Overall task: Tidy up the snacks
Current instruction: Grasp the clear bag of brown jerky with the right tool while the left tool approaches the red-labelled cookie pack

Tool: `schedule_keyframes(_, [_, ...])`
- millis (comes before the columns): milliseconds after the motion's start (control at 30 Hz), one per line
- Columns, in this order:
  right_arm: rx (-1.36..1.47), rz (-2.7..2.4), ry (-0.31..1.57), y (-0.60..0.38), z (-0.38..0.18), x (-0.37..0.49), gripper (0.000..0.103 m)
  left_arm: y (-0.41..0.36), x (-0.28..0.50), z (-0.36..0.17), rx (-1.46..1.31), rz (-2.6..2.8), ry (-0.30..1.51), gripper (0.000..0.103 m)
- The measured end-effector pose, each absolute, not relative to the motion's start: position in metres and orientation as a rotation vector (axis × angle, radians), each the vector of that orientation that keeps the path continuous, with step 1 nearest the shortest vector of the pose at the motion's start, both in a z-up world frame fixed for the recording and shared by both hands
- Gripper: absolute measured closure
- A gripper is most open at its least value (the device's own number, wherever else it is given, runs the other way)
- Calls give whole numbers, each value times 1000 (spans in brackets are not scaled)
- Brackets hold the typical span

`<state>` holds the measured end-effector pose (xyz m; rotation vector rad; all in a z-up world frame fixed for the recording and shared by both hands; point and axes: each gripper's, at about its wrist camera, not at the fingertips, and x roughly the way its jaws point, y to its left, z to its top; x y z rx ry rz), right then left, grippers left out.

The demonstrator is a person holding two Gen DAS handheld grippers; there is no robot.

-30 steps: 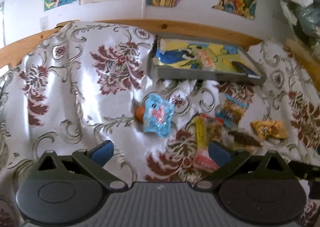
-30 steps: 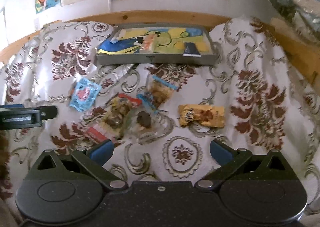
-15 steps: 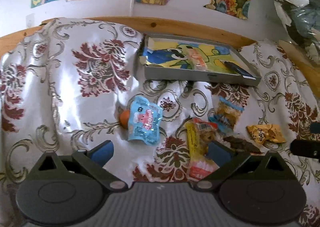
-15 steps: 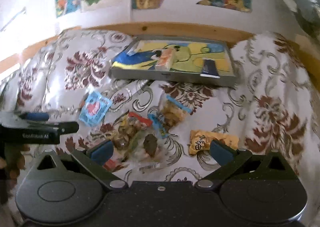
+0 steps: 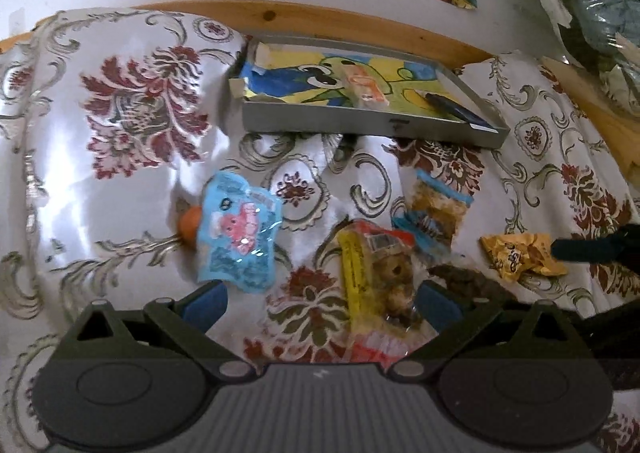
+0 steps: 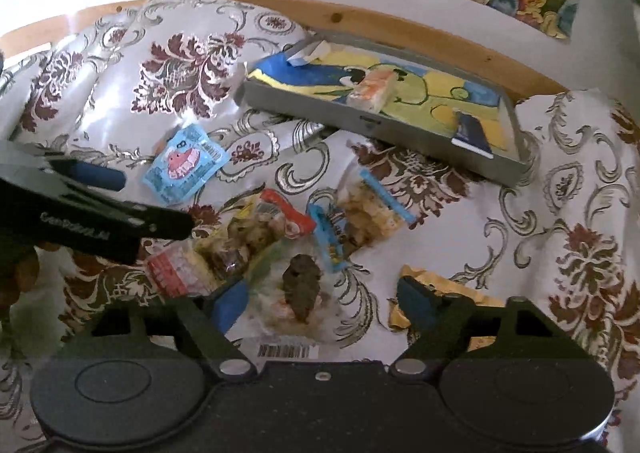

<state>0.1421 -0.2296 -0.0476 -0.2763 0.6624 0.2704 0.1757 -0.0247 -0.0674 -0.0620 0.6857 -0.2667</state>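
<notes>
Blue pads on my left gripper [image 5: 322, 299] stand wide apart and hold nothing; they hang low over the near part of the patterned cloth [image 5: 120, 181], the left pad just at the near edge of the blue pouch [image 5: 240, 237], the right pad over the red-and-yellow pack [image 5: 372, 273]. My right gripper [image 6: 324, 299] is spread just as wide and also empty, low over the clear pack [image 6: 300, 289] with the dark lump inside, its right pad over the corner of the yellow wrapper [image 6: 440, 293]. I cannot tell whether any pad actually touches a packet.

Farther out, a corn-snack bag [image 6: 372, 209] lies beyond the clear pack. The grey tray [image 6: 360, 121] sits at the far side against the wooden rail [image 5: 360, 19] and already holds an orange-and-white snack [image 6: 370, 91] and a dark blue packet [image 6: 472, 133]. So most snacks are still on the cloth, near the tray but outside it.

What worries me: the packs overlap in the middle, so closing there could pinch two at once or drag a neighbour. The cloth is glossy and rumpled; a low pinch might catch fabric and tug everything, tray included. My two grippers are also close together, so both going for the middle pile could make them knock.
</notes>
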Motion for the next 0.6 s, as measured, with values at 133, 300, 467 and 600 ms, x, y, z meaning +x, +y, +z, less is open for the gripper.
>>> schedule_keyframes(133, [-265,260,689,-229,-56,153,32,-30,189,-72,-91,-300,689,0])
schedule_keyframes(300, [-227,252,726,-230,-65,168,42,-31,201,-77,-126,-332,689,1])
schedule_keyframes(467, [-174,270,750,-229,-67,175,43,-37,209,-77,-140,-387,671,7])
schedule_keyframes(600, [-147,286,764,-229,-69,177,44,-44,213,-78,-160,-433,679,12])
